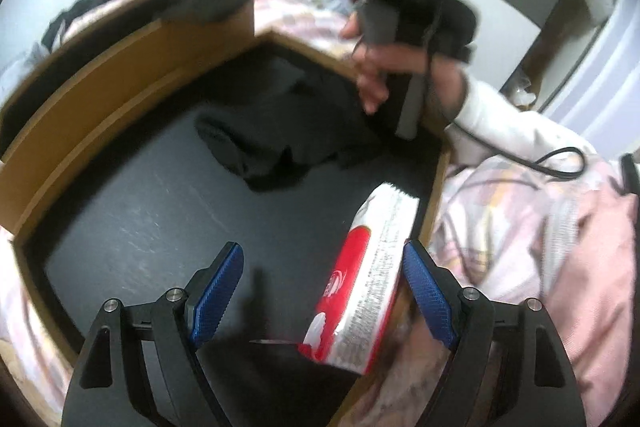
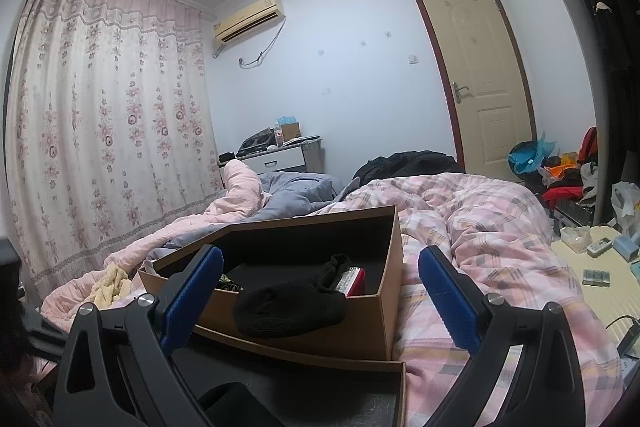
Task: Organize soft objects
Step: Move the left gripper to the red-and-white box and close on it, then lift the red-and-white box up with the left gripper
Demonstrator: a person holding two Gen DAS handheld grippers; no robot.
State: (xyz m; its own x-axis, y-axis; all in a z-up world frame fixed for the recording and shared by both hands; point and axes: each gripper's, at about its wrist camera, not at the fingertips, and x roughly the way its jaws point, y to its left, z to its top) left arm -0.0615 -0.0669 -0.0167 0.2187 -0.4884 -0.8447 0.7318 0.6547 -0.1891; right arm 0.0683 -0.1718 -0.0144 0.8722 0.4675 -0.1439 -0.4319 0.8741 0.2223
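A brown cardboard box with a black inside lies on the bed. In it are a black sock-like cloth and a red and white soft packet leaning on the box's right wall. My left gripper is open above the box; the packet lies beside its right finger, not clamped. My right gripper is open and empty, low before the box, where the black cloth drapes over the near wall and the packet shows behind it.
A pink checked quilt covers the bed around the box. A yellow cloth lies left of the box. A second box edge sits under my right gripper. The person's hand, holding the other gripper, is at the box's far rim.
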